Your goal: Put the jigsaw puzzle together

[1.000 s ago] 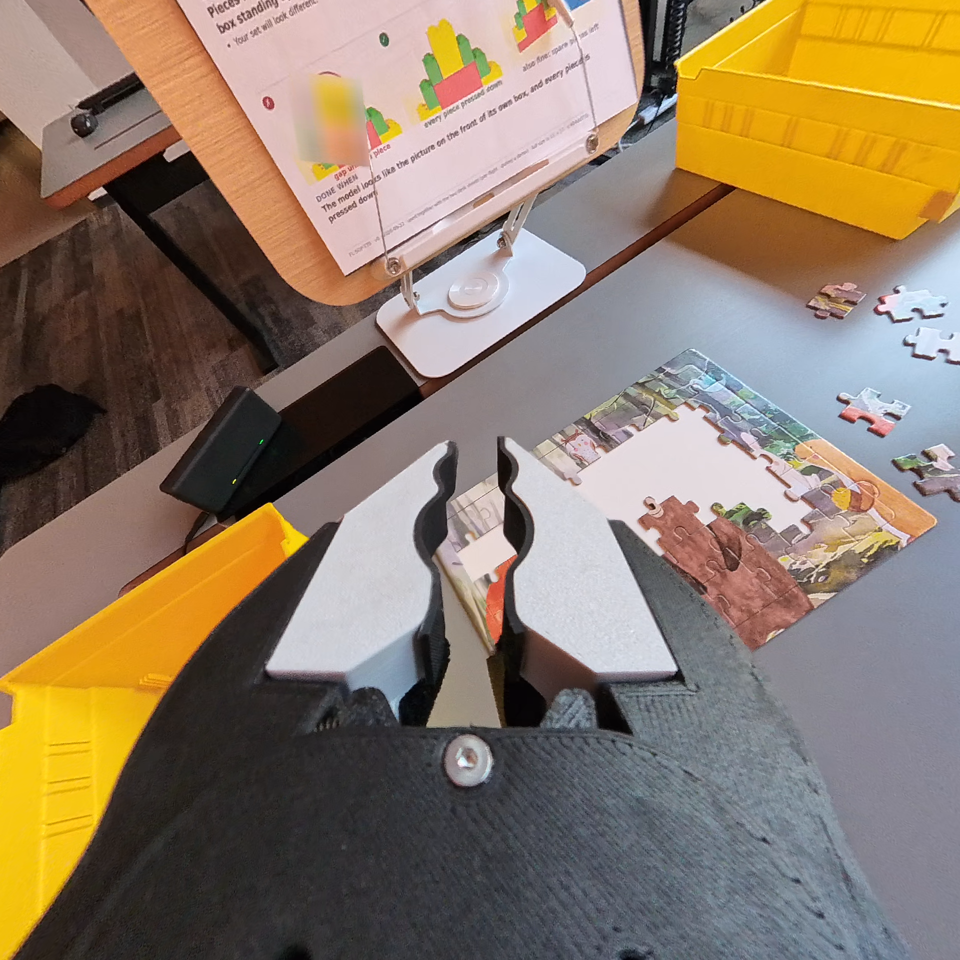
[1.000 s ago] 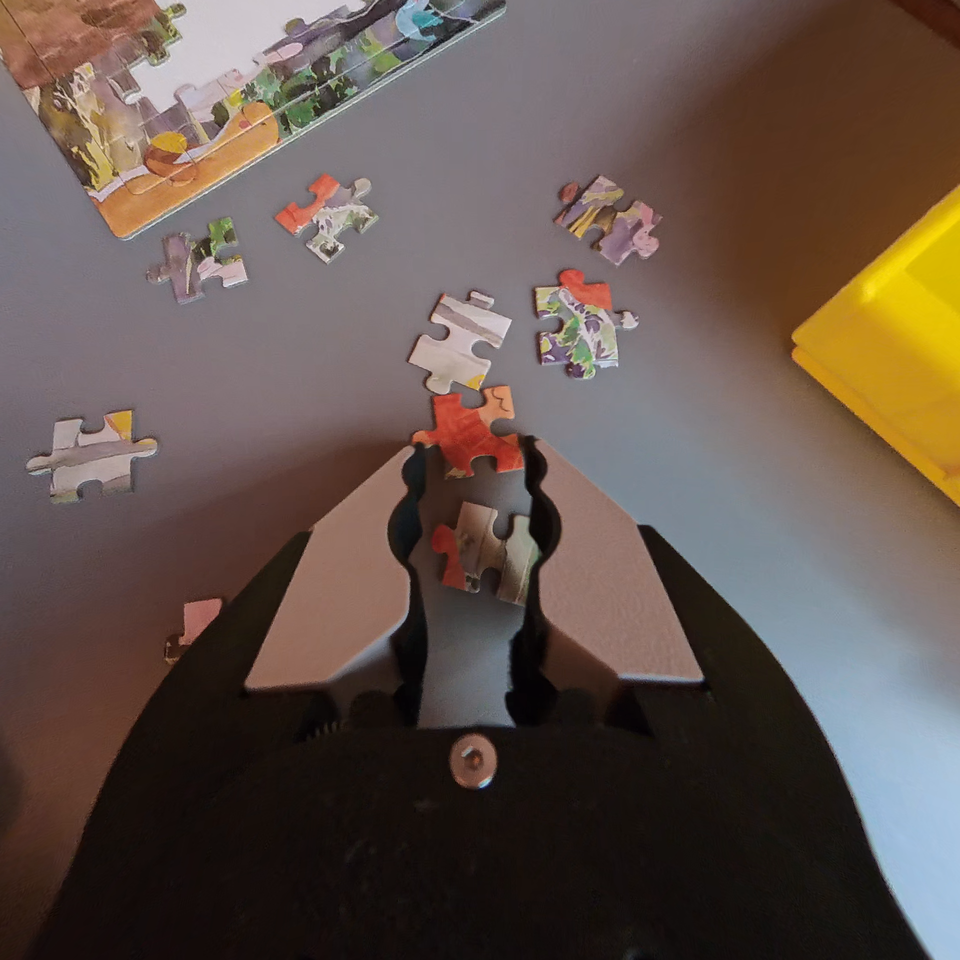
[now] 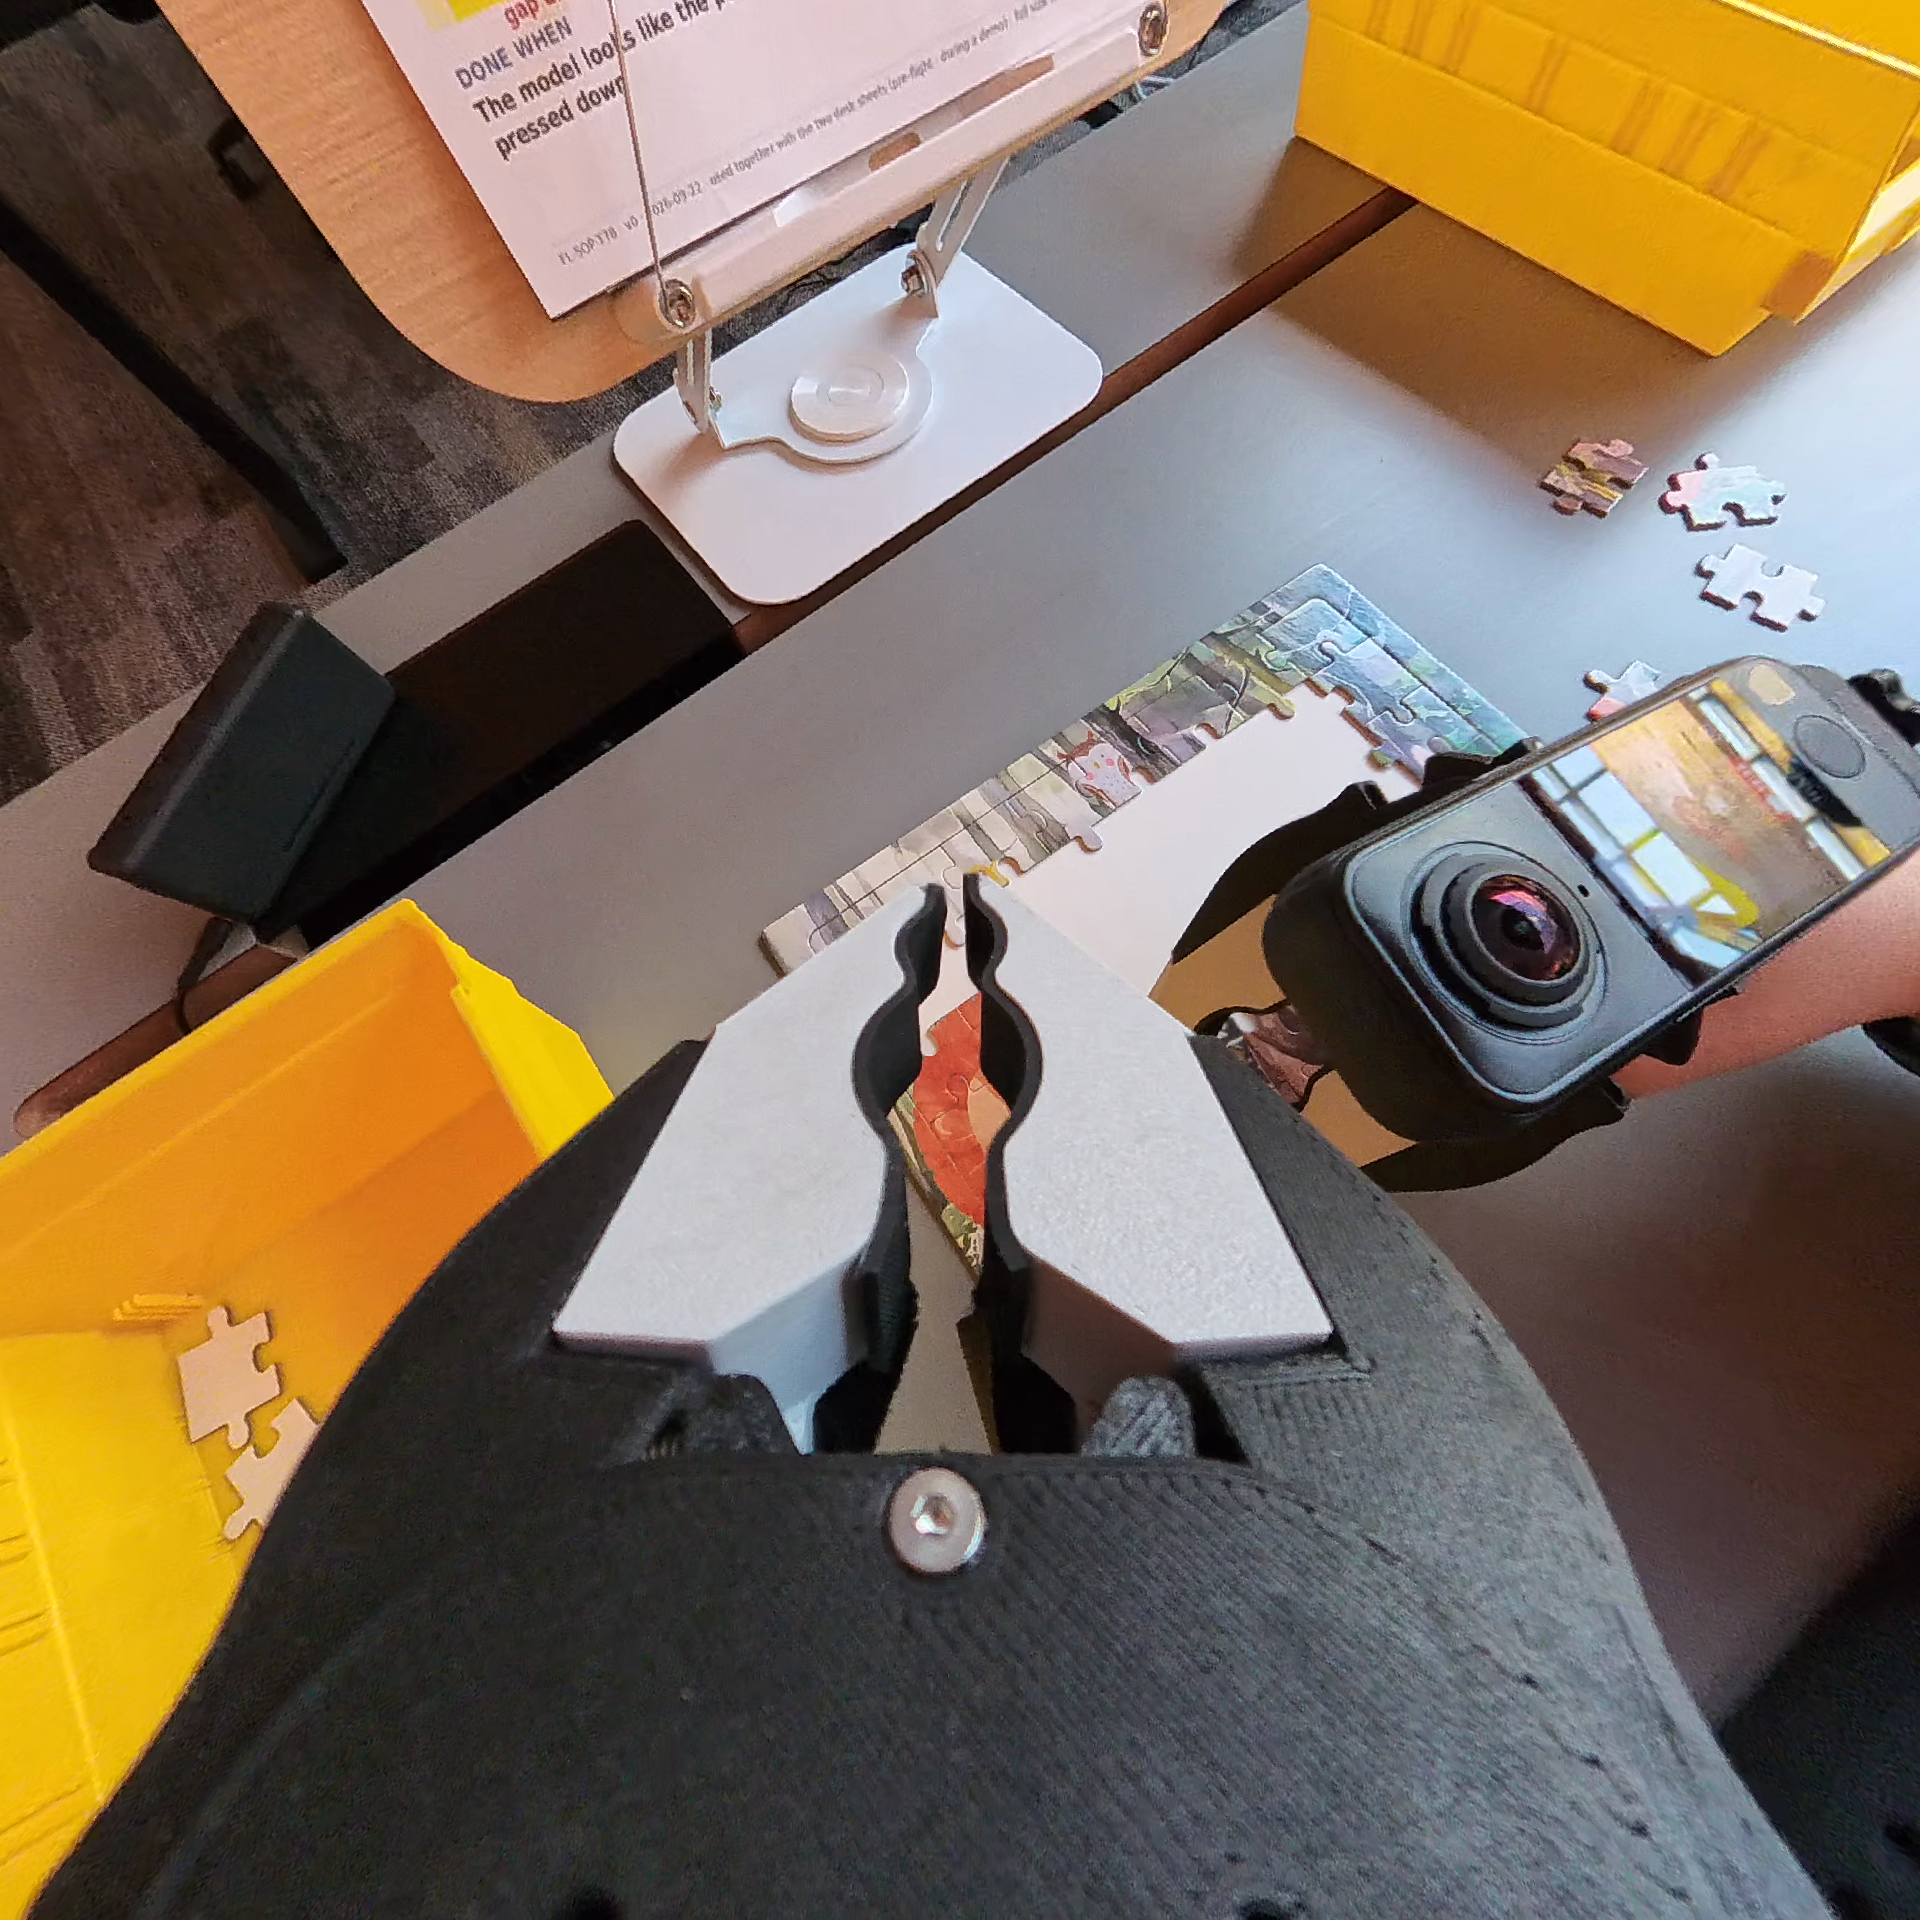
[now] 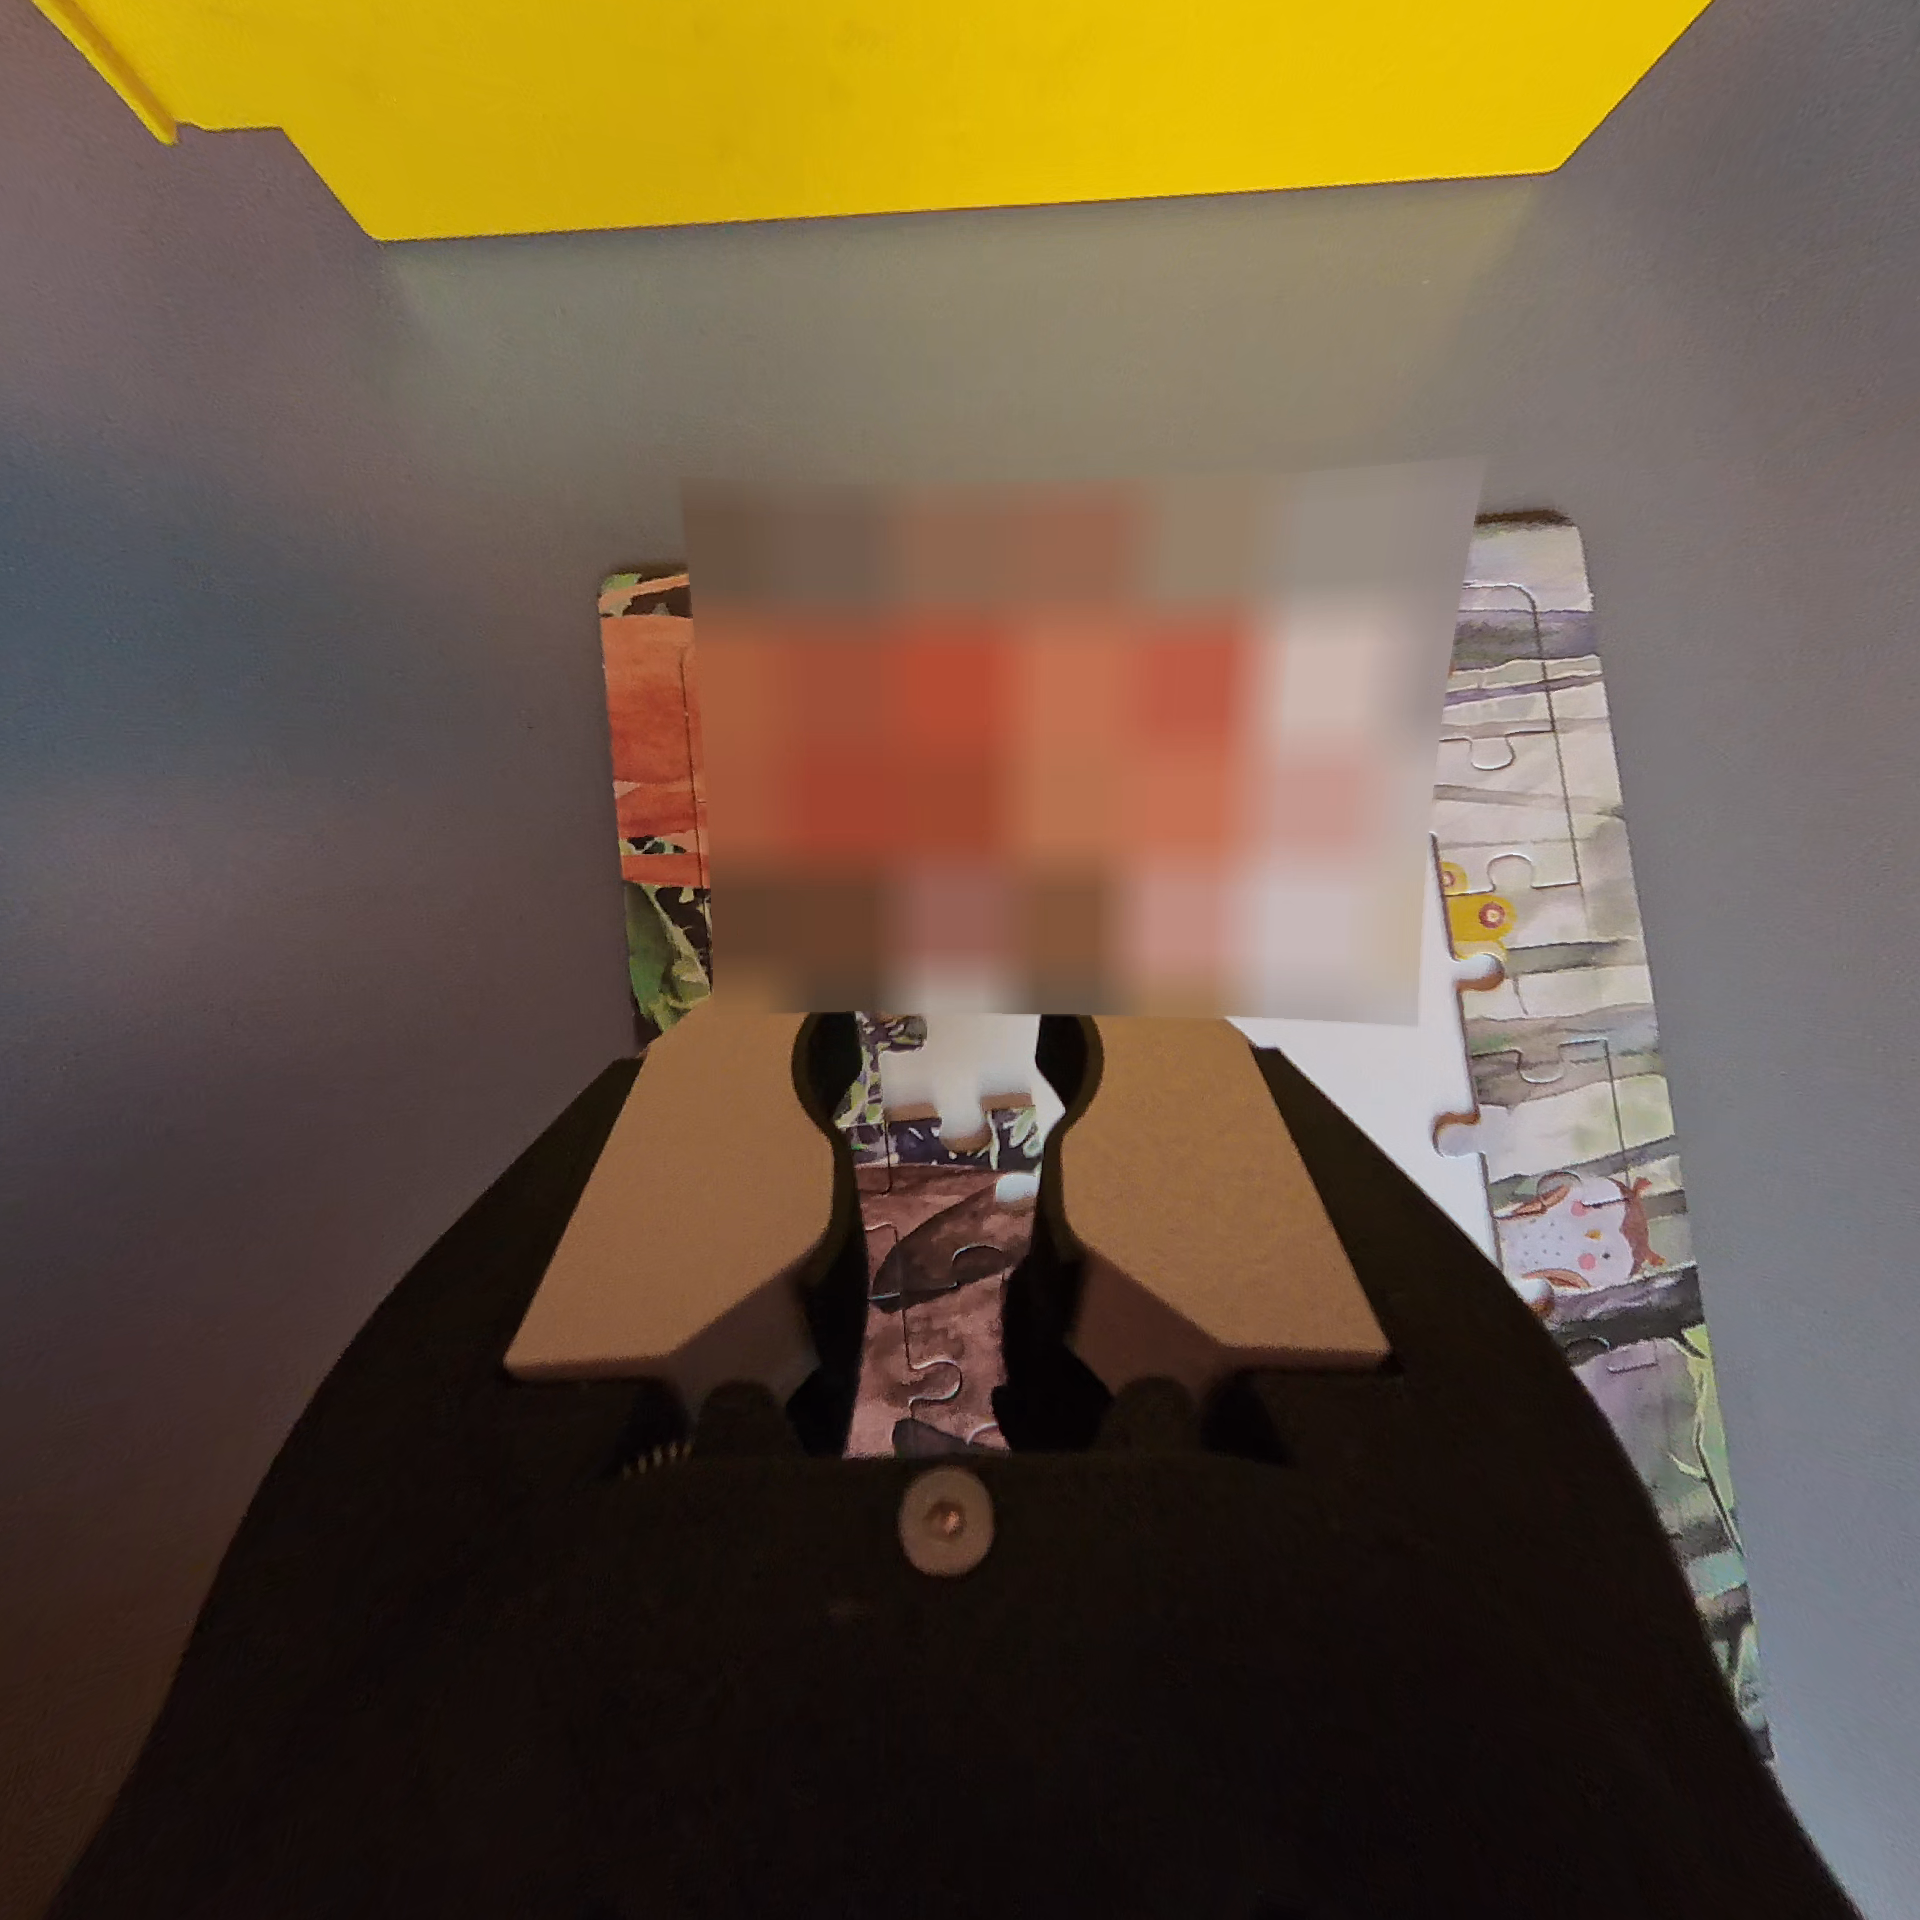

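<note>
Where the left hand-held gripper hangs: over the near corner of the puzzle, fingers drawn almost together with only a thin slit at the tips, nothing between them.
Right hand-held gripper: low over the puzzle, fingers set apart with picture and bare white backing showing in the gap.
Hidden on it: the fingertips lie under a blurred patch, so I cannot tell whether they pinch a piece.
Its camera: a black body with a round lens, blocking the puzzle's near right part in the left wrist view; a bare forearm runs off the right edge.
Puzzle: flat on the grey worktop, border and parts of the picture joined, the white middle unfilled.
Hard to make out: the puzzle's middle in the right wrist view, covered by the same patch.
Loose pieces on the worktop: four beyond the puzzle's far right, and one partly cut off by the camera.
Yellow bins: two in the left wrist view, one near left, one far right and cropped.
Pieces in the near bin: two pale ones, the lower half-hidden by the gripper body.
Paper stand: one, white base, sheet cut off at the top.
Black box: one, at the worktop's far left edge.
</note>
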